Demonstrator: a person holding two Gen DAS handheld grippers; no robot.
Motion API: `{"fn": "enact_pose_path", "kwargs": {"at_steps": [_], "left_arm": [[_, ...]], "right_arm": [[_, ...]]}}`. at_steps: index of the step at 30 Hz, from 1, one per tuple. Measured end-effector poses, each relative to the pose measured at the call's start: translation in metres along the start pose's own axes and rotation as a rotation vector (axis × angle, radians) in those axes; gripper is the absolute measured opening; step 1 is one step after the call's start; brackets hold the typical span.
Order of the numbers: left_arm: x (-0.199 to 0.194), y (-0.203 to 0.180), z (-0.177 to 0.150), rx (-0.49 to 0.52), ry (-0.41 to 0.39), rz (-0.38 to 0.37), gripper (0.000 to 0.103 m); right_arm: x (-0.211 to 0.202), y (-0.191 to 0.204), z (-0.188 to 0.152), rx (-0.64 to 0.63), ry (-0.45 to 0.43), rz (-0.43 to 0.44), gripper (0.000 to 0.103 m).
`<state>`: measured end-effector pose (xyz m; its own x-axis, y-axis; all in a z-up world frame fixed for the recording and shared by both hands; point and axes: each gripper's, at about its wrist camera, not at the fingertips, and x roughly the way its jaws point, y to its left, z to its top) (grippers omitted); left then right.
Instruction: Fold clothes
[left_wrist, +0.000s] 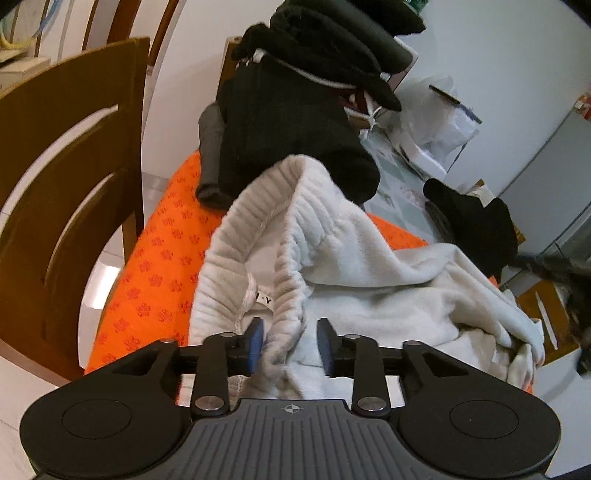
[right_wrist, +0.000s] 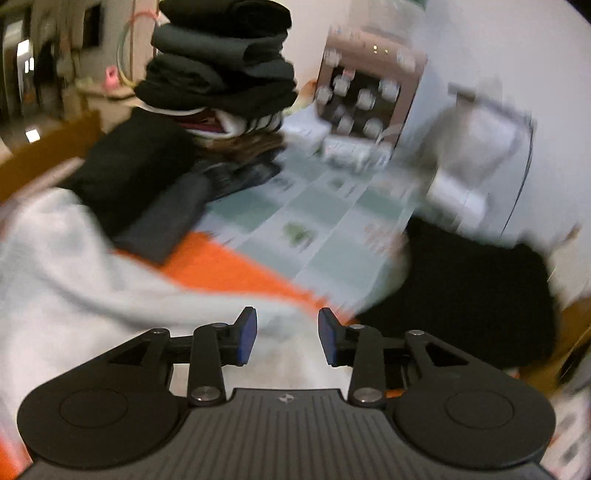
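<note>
black ribbed claw (left_wrist: 290, 345), blue pads (left_wrist: 257, 341)

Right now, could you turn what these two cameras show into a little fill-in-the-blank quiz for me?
1. The white garment lies on a mat coloured ____.
2. Both the left tool and the right tool have their jaws ____.
3. The folded clothes stacked in the pile are mostly ____ in colour.
4. The chair beside the mat is made of ____.

Missing words: orange; open; black; wood

R gripper (right_wrist: 287, 338) fingers apart over white garment (right_wrist: 74, 280), blurry dark stack (right_wrist: 218, 66) behind
</note>
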<state>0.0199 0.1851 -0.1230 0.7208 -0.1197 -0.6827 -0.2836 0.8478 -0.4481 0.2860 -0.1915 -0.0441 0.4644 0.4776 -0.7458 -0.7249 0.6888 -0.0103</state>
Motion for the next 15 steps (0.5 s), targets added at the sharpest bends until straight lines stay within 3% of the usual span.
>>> {"fn": "enact_pose_path", "kwargs": {"at_steps": [4,7,9,11,13,15], "left_arm": [[0.011,0.001,0.0,-0.02,0.034,-0.023,0.05],[0.018,0.003,0.003,-0.042,0.066,-0.046,0.051],[0.022,0.004,0.004,-0.061,0.081,-0.054,0.051],[0.024,0.007,0.004,-0.097,0.09,-0.057,0.048],[0.018,0.006,0.006,-0.12,0.07,-0.058,0.023],[0.008,0.004,0.008,-0.137,0.035,-0.058,0.021]], "right_arm": [[0.002,0.009,-0.035,0.087,0.094,0.148,0.042],[0.021,0.021,-0.049,0.11,0.149,0.235,0.042],[0.036,0.029,-0.051,0.103,0.165,0.261,0.049],[0.053,0.036,-0.05,0.055,0.196,0.255,0.056],[0.067,0.042,-0.05,-0.018,0.241,0.249,0.06],[0.073,0.043,-0.055,-0.051,0.284,0.269,0.06]]}}
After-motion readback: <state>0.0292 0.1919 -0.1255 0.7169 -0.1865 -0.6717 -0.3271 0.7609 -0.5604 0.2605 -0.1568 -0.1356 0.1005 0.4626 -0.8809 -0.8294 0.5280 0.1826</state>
